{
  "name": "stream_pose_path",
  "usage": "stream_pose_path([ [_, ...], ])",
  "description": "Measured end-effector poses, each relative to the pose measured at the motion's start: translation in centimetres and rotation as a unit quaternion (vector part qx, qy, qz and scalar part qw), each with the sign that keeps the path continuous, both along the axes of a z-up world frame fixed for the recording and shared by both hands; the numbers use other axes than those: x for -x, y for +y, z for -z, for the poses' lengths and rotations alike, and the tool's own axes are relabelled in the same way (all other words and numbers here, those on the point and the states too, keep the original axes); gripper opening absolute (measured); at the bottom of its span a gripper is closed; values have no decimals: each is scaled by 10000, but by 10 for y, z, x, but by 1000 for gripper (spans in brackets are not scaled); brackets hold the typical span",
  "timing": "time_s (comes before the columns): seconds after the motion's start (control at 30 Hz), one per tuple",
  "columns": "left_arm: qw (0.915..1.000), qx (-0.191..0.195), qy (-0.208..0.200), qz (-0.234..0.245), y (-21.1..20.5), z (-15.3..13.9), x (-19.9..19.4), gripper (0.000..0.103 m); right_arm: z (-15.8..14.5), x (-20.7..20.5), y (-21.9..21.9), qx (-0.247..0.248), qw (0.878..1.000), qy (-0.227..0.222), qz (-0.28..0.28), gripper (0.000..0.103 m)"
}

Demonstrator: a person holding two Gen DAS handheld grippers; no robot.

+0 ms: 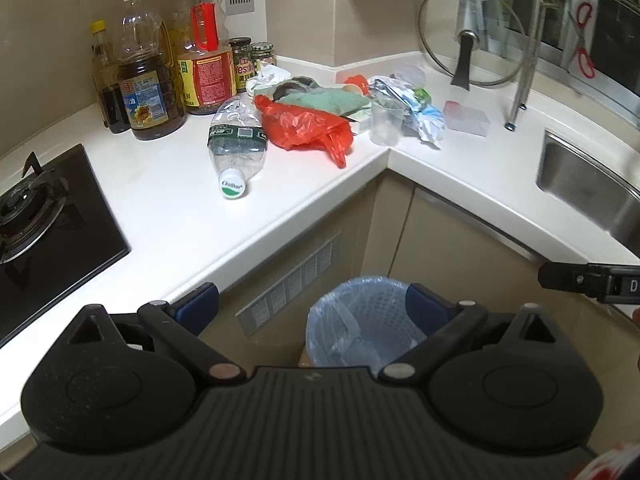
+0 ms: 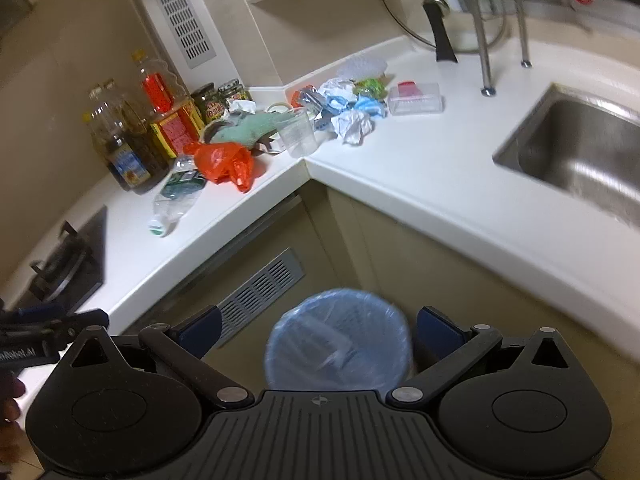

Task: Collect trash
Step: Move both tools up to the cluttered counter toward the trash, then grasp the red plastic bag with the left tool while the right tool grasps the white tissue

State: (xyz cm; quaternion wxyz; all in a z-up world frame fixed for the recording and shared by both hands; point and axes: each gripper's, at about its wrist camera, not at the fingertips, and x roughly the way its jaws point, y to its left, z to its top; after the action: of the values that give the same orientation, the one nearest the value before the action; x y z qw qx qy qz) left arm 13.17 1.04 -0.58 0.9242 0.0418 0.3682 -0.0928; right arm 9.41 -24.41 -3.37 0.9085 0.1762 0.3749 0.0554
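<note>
Trash lies heaped in the corner of the white counter (image 1: 168, 200): a crushed clear bottle (image 1: 236, 140) with a white cap, a red plastic bag (image 1: 304, 124), a green cloth (image 1: 324, 100), a clear plastic cup (image 1: 386, 120) and crumpled white and blue paper (image 1: 430, 120). On the floor below stands a bin (image 1: 364, 324) lined with a blue bag. My left gripper (image 1: 314, 304) hangs open over the bin, empty. My right gripper (image 2: 318, 328) is open and empty too, above the same bin (image 2: 338, 340). The bottle (image 2: 176, 196), red bag (image 2: 224, 162) and cup (image 2: 298, 134) show in the right wrist view as well.
Oil and sauce bottles (image 1: 140, 80) stand against the wall left of the pile. A gas hob (image 1: 40, 216) is at the far left, a steel sink (image 1: 592, 184) at the right. A glass pot lid (image 1: 470, 36) and a clear box (image 1: 466, 118) sit behind the trash.
</note>
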Motion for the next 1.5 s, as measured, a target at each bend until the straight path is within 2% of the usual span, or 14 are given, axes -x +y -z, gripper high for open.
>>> stream_pose_path([
  [0.13,9996,-61,-34,-256,-12,6,-30,97,9,-42,-13,-64,9998,30,-163,103],
  [0.33,9980,-44,34,-632,-30,14,-82,93,11,-107,-36,264,9987,-67,-425,103],
  [0.57,9949,-13,26,-1011,-54,21,-128,89,9,-176,-57,671,9929,-574,-801,103],
  [0.63,9940,-65,22,-1090,-62,23,-141,88,11,-193,-61,748,9906,-698,-906,89],
  [0.67,9936,-93,10,-1125,-65,24,-147,87,13,-205,-63,762,9901,-684,-963,76],
  [1.03,9902,-297,-97,-1363,-86,32,-203,80,30,-288,-71,476,9921,-696,-932,73],
  [1.33,9882,-320,-114,-1493,-92,34,-223,80,49,-324,-66,387,9964,-280,-701,58],
  [1.43,9878,-303,-131,-1523,-93,33,-229,80,54,-326,-67,363,9967,-165,-703,44],
  [1.5,9876,-297,-143,-1537,-93,34,-232,80,56,-326,-71,269,9972,-127,-687,38],
])
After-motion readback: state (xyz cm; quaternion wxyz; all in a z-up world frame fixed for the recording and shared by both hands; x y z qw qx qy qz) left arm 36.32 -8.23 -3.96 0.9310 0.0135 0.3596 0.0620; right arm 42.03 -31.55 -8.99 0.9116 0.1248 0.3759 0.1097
